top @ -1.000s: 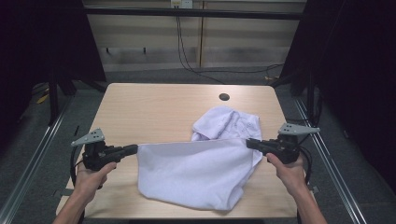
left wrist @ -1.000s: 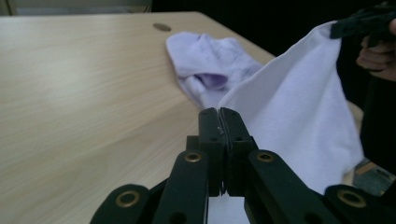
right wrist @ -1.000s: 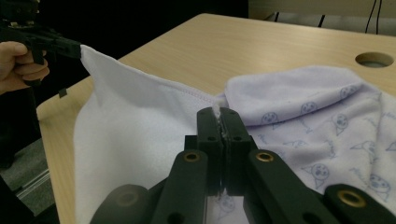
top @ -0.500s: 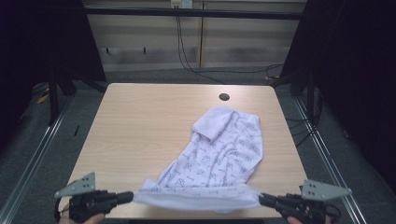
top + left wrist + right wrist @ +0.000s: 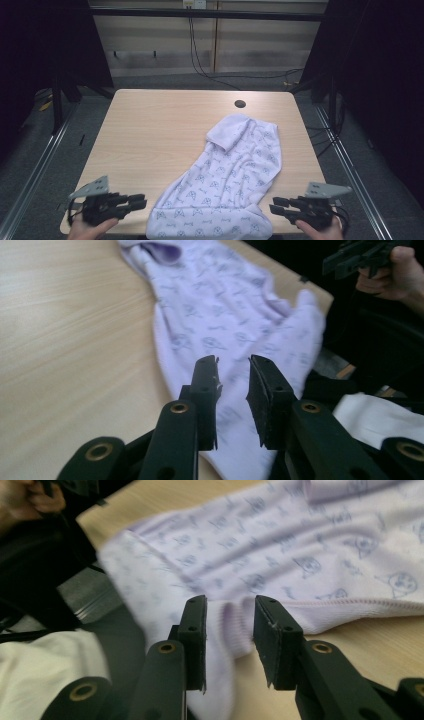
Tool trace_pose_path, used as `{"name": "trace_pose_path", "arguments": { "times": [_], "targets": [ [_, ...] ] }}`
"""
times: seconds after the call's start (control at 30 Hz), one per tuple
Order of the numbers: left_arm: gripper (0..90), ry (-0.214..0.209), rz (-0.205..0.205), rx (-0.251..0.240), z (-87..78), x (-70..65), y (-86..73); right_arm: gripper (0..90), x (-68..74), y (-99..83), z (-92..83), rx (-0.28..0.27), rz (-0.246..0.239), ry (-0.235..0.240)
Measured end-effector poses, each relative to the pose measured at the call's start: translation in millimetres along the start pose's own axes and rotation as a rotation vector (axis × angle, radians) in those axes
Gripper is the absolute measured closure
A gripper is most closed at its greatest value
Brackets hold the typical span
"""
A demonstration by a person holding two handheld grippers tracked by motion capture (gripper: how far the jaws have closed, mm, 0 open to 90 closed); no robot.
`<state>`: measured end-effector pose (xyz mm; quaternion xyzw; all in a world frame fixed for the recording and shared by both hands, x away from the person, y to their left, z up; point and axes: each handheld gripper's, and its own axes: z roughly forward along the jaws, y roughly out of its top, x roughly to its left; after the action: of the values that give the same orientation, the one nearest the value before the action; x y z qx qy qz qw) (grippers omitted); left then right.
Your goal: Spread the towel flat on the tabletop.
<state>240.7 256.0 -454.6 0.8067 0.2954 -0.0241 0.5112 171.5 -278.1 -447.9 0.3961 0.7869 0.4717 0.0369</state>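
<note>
The garment [image 5: 230, 185] lies spread on the table [image 5: 150, 135], its hem draped over the near edge, its far end short of the round hole [image 5: 240, 104]. Both claws are released: the left gripper [image 5: 140, 201] and right gripper [image 5: 274, 206] flank the hem, their jaws having just been opening, with no cloth pinched. Withdraw both sideways and level to avoid dragging the fabric. Half a second earlier, both clamped the hem stretched taut.

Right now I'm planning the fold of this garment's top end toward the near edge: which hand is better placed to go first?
Probably right. The right gripper sits beside the garment on the side where its far end lies; the left gripper must cross over it.
</note>
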Motion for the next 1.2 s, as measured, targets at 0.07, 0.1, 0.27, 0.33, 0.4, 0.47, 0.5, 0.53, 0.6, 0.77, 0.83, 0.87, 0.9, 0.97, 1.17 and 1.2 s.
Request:
{"name": "trace_pose_path", "arguments": {
  "times": [0.07,0.1,0.27,0.33,0.4,0.47,0.5,0.53,0.6,0.77,0.83,0.87,0.9,0.97,1.17,1.2],
  "targets": [
    [73.8,0.01,-0.024,0.04,23.8,15.3,9.4,66.7,-9.3,2.7,18.8,0.038,0.006,0.006],
    [73.9,0.032,-0.021,0.076,38.5,23.9,15.3,66.4,-12.8,5.2,28.1,0.054,0.004,0.001],
    [73.6,0.075,-0.045,0.16,84.9,45.3,27.6,64.1,-23.3,21.6,59.4,0.09,-0.008,-0.024],
    [72.1,0.064,-0.053,0.182,98.3,46.1,27.0,60.9,-24.6,21.8,67.7,0.111,-0.004,-0.039],
    [69.7,0.05,-0.02,0.224,106.7,41.6,25.9,59.1,-21.5,18.4,73.5,0.142,-0.022,-0.053],
    [69.9,0.051,-0.008,0.234,109.5,38.1,25.5,58.8,-20.4,17.0,75.2,0.15,-0.027,-0.051],
    [69.9,0.05,0.001,0.241,113.1,34.8,24.5,57.1,-18.4,15.4,76.9,0.163,-0.032,-0.061],
    [75.3,0.031,0.023,0.254,115.7,31.2,24.1,55.6,-15.8,13.7,79.3,0.175,-0.046,-0.068],
    [81.1,0.021,0.041,0.261,117.6,27.2,24.1,54.6,-15.3,13.4,80.9,0.18,-0.053,-0.075],
    [88.0,0.043,0.06,0.258,111.3,21.3,24.3,75.8,-12.1,10.3,85.3,0.228,-0.082,-0.116],
    [88.2,0.047,0.046,0.242,107.1,21.8,24.4,89.2,-12.7,10.4,82.7,0.22,-0.073,-0.108],
    [88.2,0.06,0.027,0.206,95.9,25.0,24.3,90.0,-13.5,10.6,79.3,0.213,-0.075,-0.12],
    [88.3,0.06,0.027,0.206,95.9,25.0,24.3,90.0,-13.5,10.6,79.3,0.213,-0.075,-0.12],
    [88.3,0.075,-0.003,0.169,78.7,31.2,20.4,90.0,-16.0,9.0,66.3,0.183,-0.052,-0.135],
    [88.3,0.085,-0.029,0.151,56.1,31.4,11.0,82.2,-25.4,2.0,45.6,0.147,0.024,-0.169],
    [88.3,0.094,-0.033,0.154,46.4,28.2,4.3,76.5,-27.3,3.4,46.4,0.14,0.04,-0.185]
  ]
}}
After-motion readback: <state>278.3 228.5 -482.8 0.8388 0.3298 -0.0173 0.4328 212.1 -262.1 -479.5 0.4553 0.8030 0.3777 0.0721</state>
